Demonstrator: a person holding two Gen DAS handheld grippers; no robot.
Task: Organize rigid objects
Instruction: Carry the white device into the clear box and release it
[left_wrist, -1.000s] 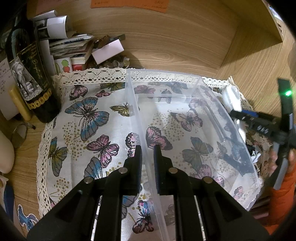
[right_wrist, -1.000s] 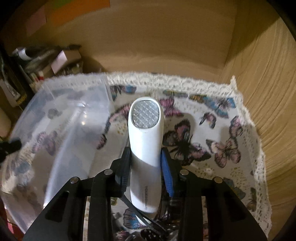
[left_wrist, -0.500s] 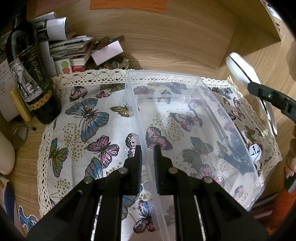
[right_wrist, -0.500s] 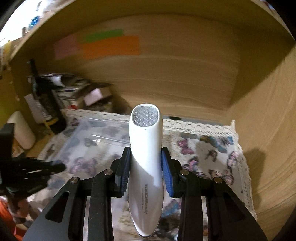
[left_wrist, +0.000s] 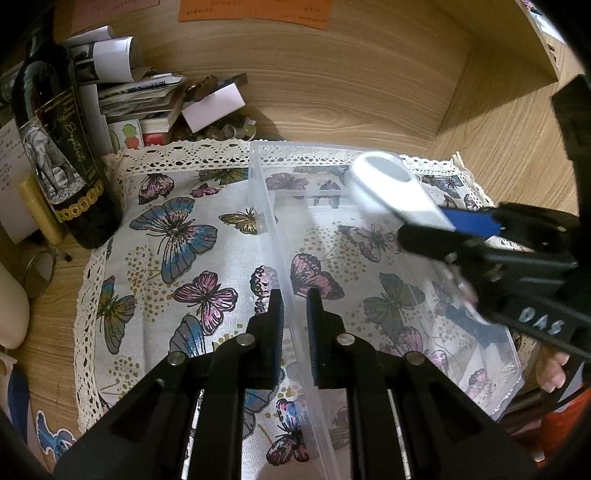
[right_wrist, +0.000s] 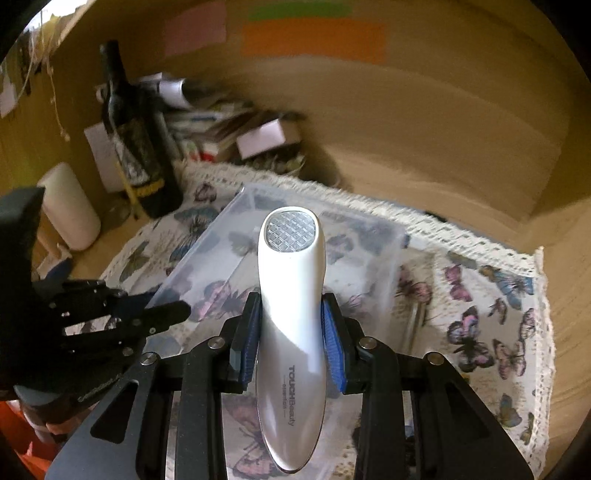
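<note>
Left claw (left_wrist: 293, 306): fingers pinched on the left wall of the clear plastic bin (left_wrist: 275, 229), one finger outside, one inside, near the bin's front end.

Right claw (right_wrist: 291, 321): blue-padded fingers clamped on both sides of a white handheld beauty device (right_wrist: 291, 314), gripping it about mid-body. The device points forward, its gridded clear window at the far tip, printed lettering near the rear end. In the left wrist view the same device (left_wrist: 391, 188) shows blurred, held in the air above the far right part of the bin, not touching it.

Clear plastic bin: rectangular, open-topped, sits on the butterfly-print cloth (left_wrist: 166, 236), right of the cloth's middle. Nothing can be made out inside it; the cloth pattern shows through its bottom.

Butterfly-print cloth: lace-edged, spread over the wooden worktop (left_wrist: 491, 140).

Dark wine bottle (left_wrist: 55, 147): upright, at the cloth's far left corner, just beside the lace edge.

Pile of papers and small boxes (left_wrist: 147, 103): against the back wall, behind the cloth, right of the bottle.

Orange sticky note (right_wrist: 314, 38): on the back wall, above the pile.
</note>
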